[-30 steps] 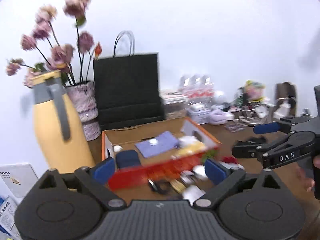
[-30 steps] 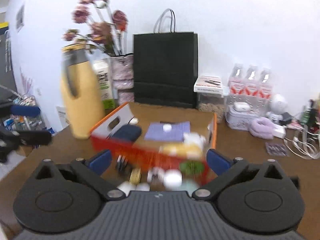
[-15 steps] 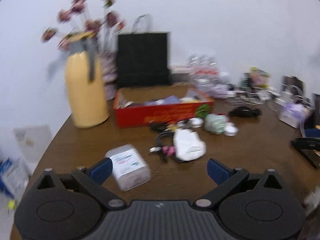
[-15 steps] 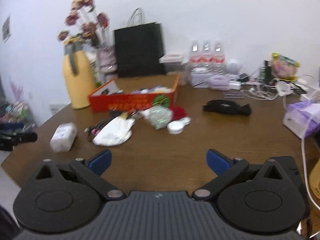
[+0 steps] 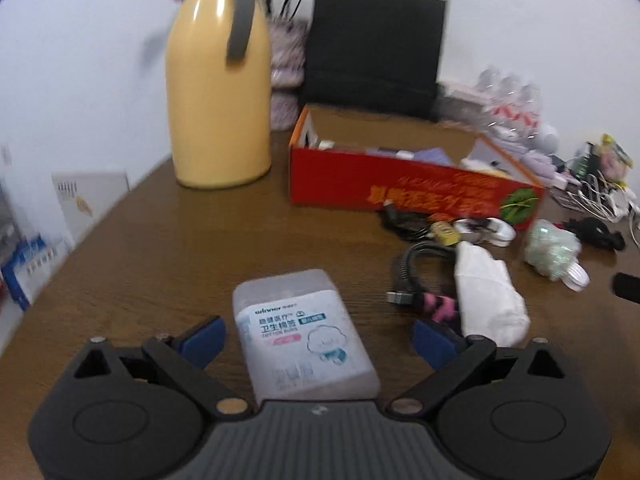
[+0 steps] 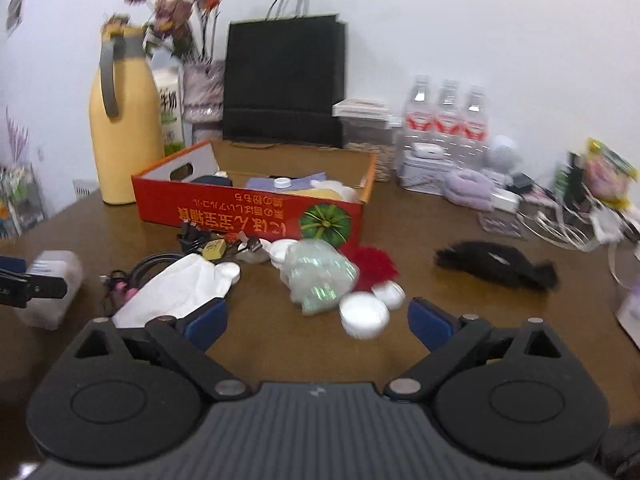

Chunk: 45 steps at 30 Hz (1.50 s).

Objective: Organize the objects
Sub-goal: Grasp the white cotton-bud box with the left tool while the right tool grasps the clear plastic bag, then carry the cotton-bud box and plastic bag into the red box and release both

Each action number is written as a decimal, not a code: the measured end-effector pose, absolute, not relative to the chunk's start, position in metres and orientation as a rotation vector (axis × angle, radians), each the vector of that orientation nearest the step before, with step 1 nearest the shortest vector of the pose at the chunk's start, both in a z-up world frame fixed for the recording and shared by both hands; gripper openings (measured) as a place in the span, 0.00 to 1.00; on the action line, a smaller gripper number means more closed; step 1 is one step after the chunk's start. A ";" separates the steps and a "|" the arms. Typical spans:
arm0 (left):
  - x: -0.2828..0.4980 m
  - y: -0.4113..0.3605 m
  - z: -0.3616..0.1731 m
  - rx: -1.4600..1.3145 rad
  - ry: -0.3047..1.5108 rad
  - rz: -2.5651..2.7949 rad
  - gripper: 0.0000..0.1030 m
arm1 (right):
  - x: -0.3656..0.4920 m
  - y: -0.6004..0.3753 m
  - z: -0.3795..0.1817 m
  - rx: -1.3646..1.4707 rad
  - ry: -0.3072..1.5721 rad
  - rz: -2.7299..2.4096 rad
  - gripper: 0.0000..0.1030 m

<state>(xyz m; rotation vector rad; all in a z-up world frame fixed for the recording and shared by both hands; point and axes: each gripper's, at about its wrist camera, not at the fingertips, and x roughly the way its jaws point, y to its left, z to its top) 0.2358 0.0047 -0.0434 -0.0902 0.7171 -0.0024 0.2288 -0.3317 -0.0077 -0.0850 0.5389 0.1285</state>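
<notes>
Nearest in the left wrist view, the left gripper (image 5: 318, 334) is standing with its jaws wide apart, and the clear cotton-swab box (image 5: 302, 332) is lying flat between the blue pads without either one touching it. The right gripper (image 6: 318, 324) is also gaping, its jaws having just been closing a little with nothing between them; a white round lid (image 6: 363, 315) is sitting just ahead of it.

The wooden table (image 6: 460, 312) is spreading dark brown under a scatter of small things: a crumpled white tissue (image 6: 176, 290), coiled black cables (image 5: 418, 276), a pale green wrapped bundle (image 6: 320, 274) and a black fuzzy item (image 6: 496, 266) well off to the right. Beyond them the red cardboard box (image 6: 248, 210) is sitting open-topped, already partly filled. Behind it a yellow thermos jug (image 6: 124, 120), a vase of dried flowers (image 6: 200, 88), a black paper bag (image 6: 286, 80) and three water bottles (image 6: 446, 116) are lining up against the plain white wall (image 6: 480, 20).
</notes>
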 end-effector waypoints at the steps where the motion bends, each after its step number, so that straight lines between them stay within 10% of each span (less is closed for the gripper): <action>1: 0.242 0.008 -0.047 -0.109 0.729 0.000 0.92 | 0.244 -0.326 -0.013 -0.113 0.540 0.123 0.92; 5: 0.257 0.010 -0.058 -0.095 0.733 0.021 0.84 | 0.291 -0.308 -0.031 -0.231 0.553 0.121 0.75; 7: 0.262 0.008 -0.061 -0.058 0.747 0.034 0.65 | 0.308 -0.302 -0.043 -0.261 0.576 0.123 0.63; 13: 0.255 0.005 -0.060 -0.025 0.752 -0.008 0.63 | 0.305 -0.307 -0.046 -0.183 0.575 0.128 0.40; 33: 0.118 0.005 -0.002 -0.041 0.658 -0.152 0.62 | 0.086 -0.320 0.024 0.006 0.502 0.309 0.41; 45: 0.311 0.014 0.098 -0.171 0.530 -0.289 0.62 | 0.241 -0.315 0.112 -0.054 0.371 0.351 0.41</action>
